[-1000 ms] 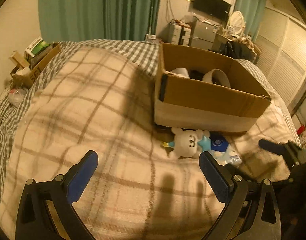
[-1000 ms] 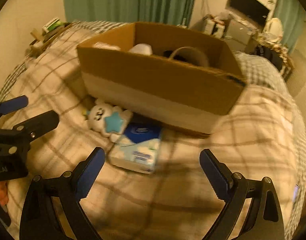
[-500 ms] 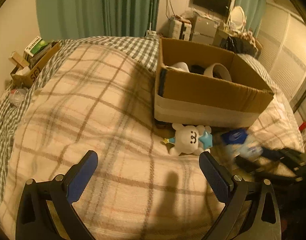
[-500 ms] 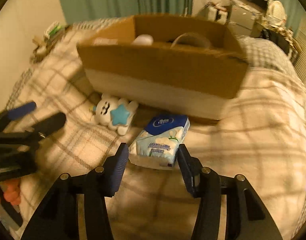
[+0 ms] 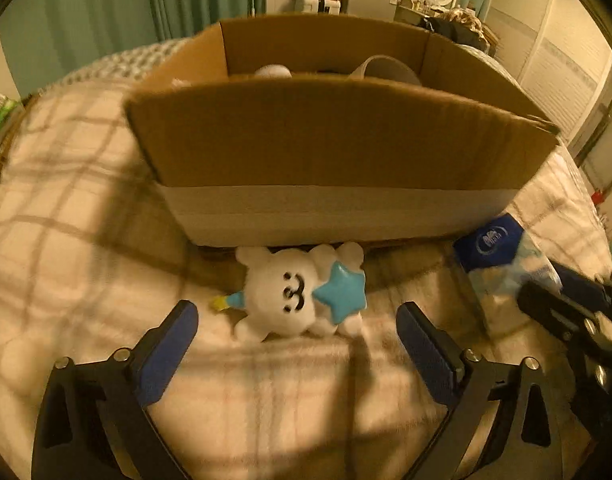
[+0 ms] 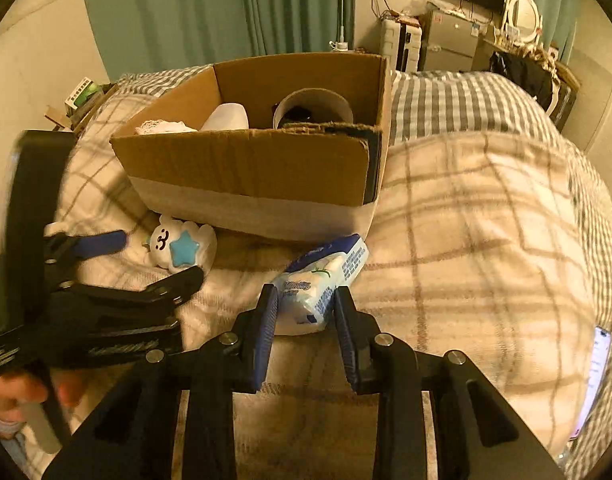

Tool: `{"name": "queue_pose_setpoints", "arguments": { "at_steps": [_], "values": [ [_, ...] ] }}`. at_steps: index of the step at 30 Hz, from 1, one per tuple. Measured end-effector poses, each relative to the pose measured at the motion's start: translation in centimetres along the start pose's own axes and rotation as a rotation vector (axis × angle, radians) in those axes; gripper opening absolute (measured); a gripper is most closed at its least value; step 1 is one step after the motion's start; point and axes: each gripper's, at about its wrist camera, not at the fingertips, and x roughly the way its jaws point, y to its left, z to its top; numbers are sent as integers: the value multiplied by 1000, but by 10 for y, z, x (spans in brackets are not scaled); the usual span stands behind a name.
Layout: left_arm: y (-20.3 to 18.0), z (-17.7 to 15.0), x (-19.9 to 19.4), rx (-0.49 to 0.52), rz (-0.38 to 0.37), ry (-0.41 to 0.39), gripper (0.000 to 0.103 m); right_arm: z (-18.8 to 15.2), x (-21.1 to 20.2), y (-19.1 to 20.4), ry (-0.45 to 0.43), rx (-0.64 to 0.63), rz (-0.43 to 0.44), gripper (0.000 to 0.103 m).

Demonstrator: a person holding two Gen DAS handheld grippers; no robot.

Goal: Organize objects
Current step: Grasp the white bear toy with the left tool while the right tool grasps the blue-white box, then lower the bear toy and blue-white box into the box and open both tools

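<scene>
Right gripper (image 6: 304,312) clamps tissue pack (image 6: 321,280) (blue-white, soft plastic wrap).

The cardboard box (image 5: 337,148) front wall hides most of its contents; left edge blurred

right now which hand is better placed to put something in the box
Right: its gripper is already shut on the tissue pack near the box. The left gripper is open, only facing the plush.
</scene>
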Motion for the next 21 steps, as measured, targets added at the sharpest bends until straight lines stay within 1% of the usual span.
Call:
{"name": "queue_pose_setpoints", "arguments": {
  "at_steps": [1,2,3,7,9,13,16,21],
  "values": [
    [0,2,5,-6,1,2,94,1,2,1,2,4,3,28],
    [0,3,10,-11,4,9,90,1,3,-1,4,9,7,28],
    [1,3,12,-13,5,11,83,1,3,-1,4,11,9,27],
    [3,1,8,-17,-33,-6,83,0,1,1,0,12,7,27],
    [5,-2,2,-27,-38,-18,83,-1,-1,1,-7,9,16,26],
    [4,-15,-24,-19,-44,-65,83,-5,-10,5,-28,-1,30,25],
    [2,-29,-52,-5,-39,-111,83,-8,-26,10,-61,-7,33,25],
    [9,-46,-90,-34,-55,-173,83,-14,-51,17,-98,-19,45,25]
  ]
}}
